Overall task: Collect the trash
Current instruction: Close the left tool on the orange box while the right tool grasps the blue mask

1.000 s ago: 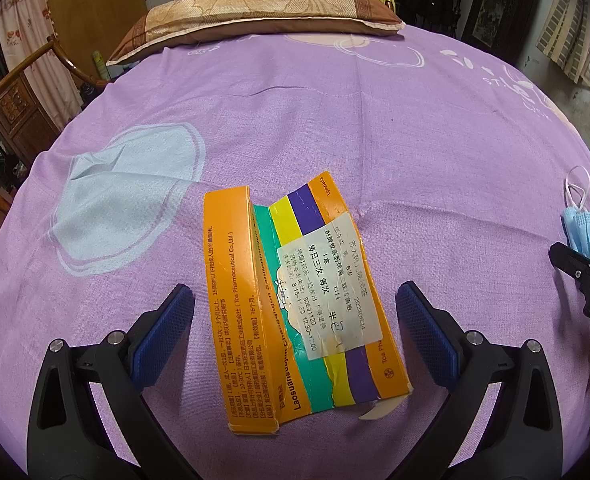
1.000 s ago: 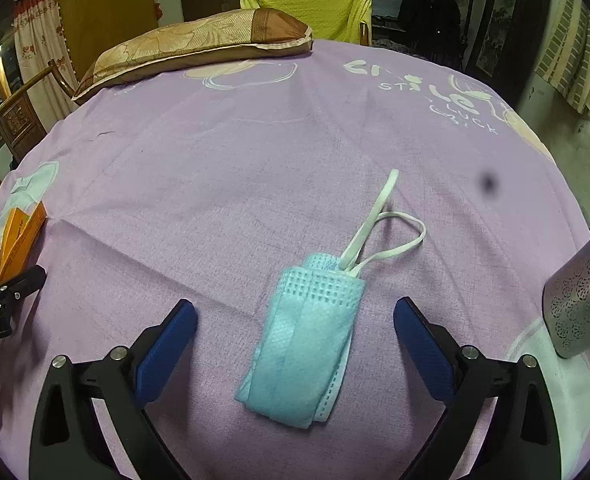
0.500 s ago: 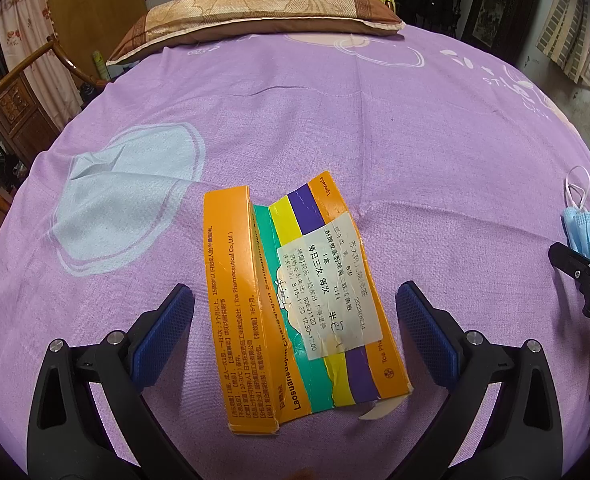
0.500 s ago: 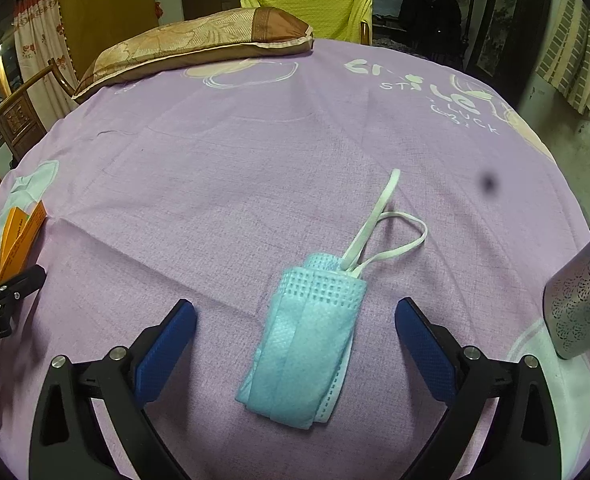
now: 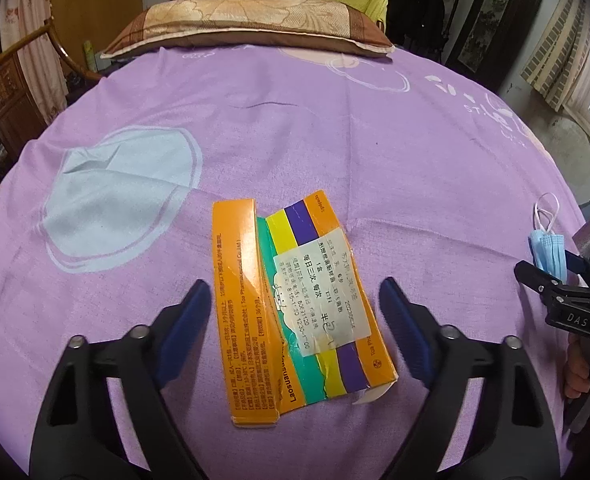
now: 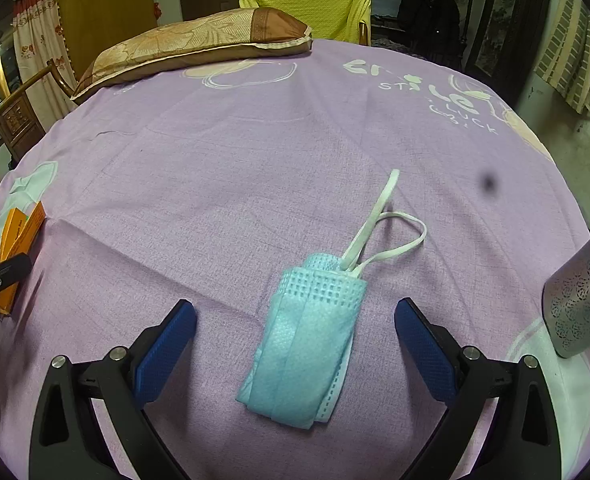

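The left gripper [image 5: 293, 328] is hovering over a flattened orange medicine box [image 5: 295, 304] that is lying on the purple bedsheet [image 5: 335, 140]. Its blue-padded fingers [image 5: 187, 320] are standing wide apart, one on each side of the box, gripping nothing. The box is carrying green, yellow and purple stripes and a white pharmacy label [image 5: 317, 292] printed in Chinese characters; "1合" and the numbers "1230-1:00" can be made out, and the rest is too small to read. Along the orange side the words "Toa Pharmaceutical Co.,Ltd." are showing, and part of a brand name, "...uensoeL", is running upside down near the torn bottom edge.

The right gripper [image 6: 295, 344] is hanging over a folded light-blue face mask [image 6: 307, 348], whose white ear loops [image 6: 387, 228] are trailing away from it on the sheet. Its fingers [image 6: 425, 344] are also spread wide, flanking the mask without touching it. In the left view the letters "DAS" are showing on the right gripper's body.

A perforated metal bin [image 6: 583, 300] is standing at the right edge of the bed. Pale lettering on the sheet is reading "LUCK" [image 6: 467, 120]. A brown and gold pillow [image 6: 199, 48] is lying at the far end.
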`<state>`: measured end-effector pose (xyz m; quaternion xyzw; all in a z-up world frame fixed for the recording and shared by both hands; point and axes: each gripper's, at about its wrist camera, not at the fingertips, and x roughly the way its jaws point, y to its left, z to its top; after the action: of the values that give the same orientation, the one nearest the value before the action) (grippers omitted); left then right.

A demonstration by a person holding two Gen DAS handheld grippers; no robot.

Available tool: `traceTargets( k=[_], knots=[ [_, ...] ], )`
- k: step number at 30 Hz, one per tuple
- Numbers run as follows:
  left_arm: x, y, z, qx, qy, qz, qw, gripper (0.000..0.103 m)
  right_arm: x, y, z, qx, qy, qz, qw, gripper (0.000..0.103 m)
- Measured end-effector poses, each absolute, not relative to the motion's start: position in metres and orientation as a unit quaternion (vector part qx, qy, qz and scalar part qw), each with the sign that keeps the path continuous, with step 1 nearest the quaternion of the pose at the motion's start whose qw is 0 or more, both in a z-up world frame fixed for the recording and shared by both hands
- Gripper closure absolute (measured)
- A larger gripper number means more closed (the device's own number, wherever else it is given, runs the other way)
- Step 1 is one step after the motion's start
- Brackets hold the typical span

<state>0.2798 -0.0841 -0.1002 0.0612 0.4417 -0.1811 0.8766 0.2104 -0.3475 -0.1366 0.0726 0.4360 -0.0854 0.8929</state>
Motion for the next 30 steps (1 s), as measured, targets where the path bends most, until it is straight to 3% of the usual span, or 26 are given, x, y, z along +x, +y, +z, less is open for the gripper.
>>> traceTargets(
  k=[5, 7, 9, 10, 21, 30],
  knots=[
    [0.276, -0.086, -0.098, 0.067, 0.432, -0.186, 0.88, 0.037, 0.209, -0.348, -0.135, 0.071, 0.433, -0.089, 0.894, 0.011],
    [0.275, -0.086, -0.096, 0.069, 0.425, -0.183, 0.884, 0.039, 0.205, -0.345, -0.13, 0.065, 0.425, -0.084, 0.899, 0.042],
    [0.274, -0.083, -0.094, 0.066, 0.421, -0.182, 0.886, 0.04, 0.203, -0.343, -0.126, 0.067, 0.424, -0.069, 0.9, 0.063],
    [0.274, -0.082, -0.093, 0.063, 0.42, -0.182, 0.887, 0.04, 0.202, -0.345, -0.124, 0.08, 0.423, -0.062, 0.901, 0.068],
    [0.269, -0.074, -0.083, 0.047, 0.398, -0.188, 0.897, 0.04, 0.179, -0.364, -0.093, 0.165, 0.377, -0.034, 0.911, 0.071],
    [0.249, -0.04, -0.06, -0.026, 0.393, -0.223, 0.892, 0.041, 0.176, -0.352, -0.089, 0.158, 0.379, -0.015, 0.912, 0.071]
  ],
)
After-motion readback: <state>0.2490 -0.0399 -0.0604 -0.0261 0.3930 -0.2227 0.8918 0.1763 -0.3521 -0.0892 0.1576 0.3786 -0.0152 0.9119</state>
